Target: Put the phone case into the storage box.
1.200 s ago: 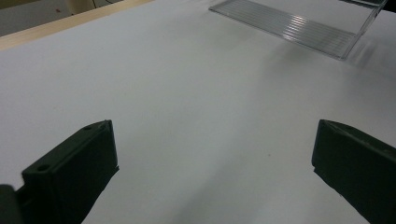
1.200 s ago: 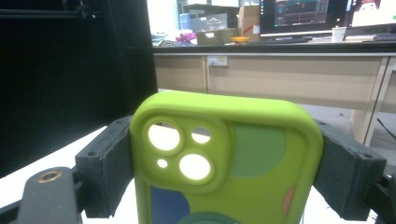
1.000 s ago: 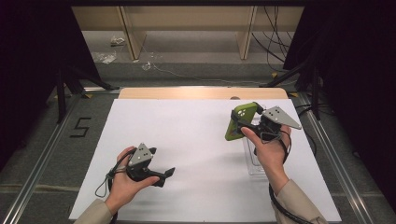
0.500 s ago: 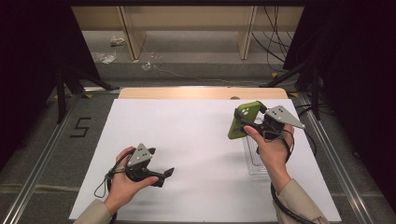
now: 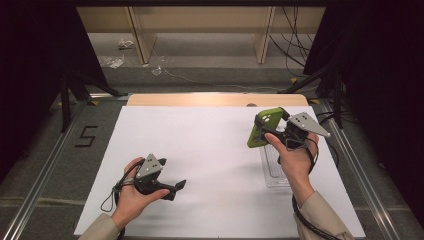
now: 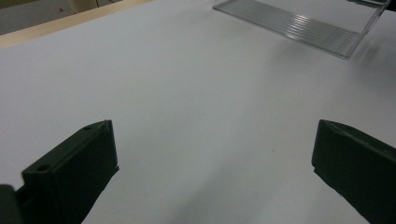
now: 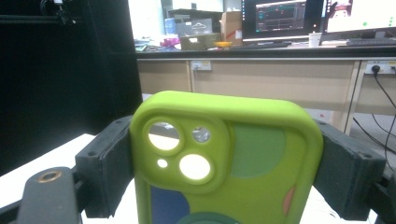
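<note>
- Working over the white table sheet (image 5: pixel 200 150), we find it bare apart from one clear item at the right side.
- Clear plastic tray (image 5: pixel 272 170), ribbed, lies flat on the sheet under our right forearm; nothing in it as far as we can see. The left gripper view catches its near edge (image 6: pixel 299 28), likewise bare.
- Green phone case (image 5: pixel 262 127) is up in the air above the tray's far end, standing roughly upright, camera cut-outs at top (image 7: pixel 182 149).
- Right gripper (image 5: pixel 280 131) pinches the case across its width, a pad against each long side (image 7: pixel 105 163).
- Left gripper (image 5: pixel 175 187) rests low at the near left, jaws spread wide, nothing between them.
- Progress, our reading: the case is lifted and secured; it is not yet set down anywhere. Whether the tray is its destination or its source we cannot tell.
</note>
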